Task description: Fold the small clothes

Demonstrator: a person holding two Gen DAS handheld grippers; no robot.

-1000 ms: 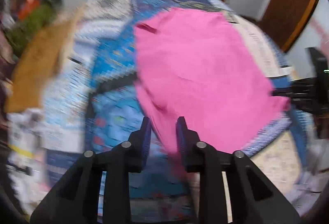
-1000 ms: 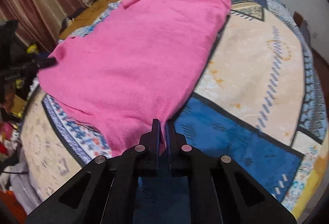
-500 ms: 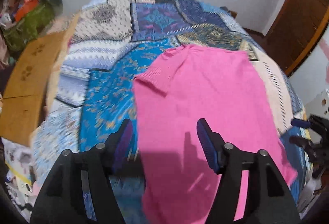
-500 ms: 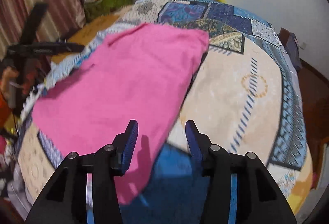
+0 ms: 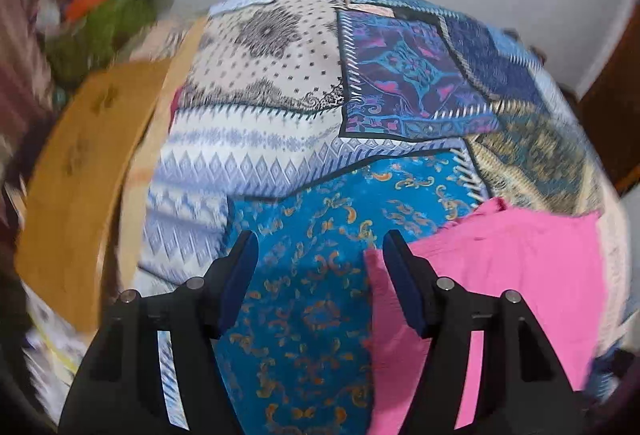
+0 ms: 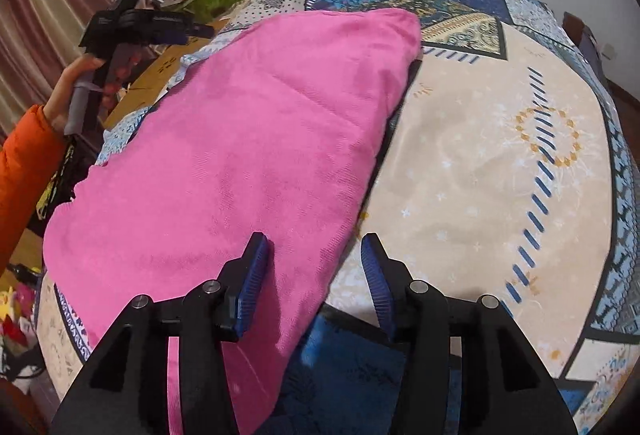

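The pink garment (image 6: pixel 240 155) is seen spread flat on the patchwork bedcover (image 6: pixel 500 163), filling the centre and left of the right wrist view and the lower right of the left wrist view. It appears to be folded once, so a pause between folds is judged. The right gripper (image 6: pixel 310 275) is held with fingers apart over the garment's near edge, grasping nothing. The left gripper (image 5: pixel 320 271) is likewise spread, over bare bedcover. Next, an edge would need pinching.
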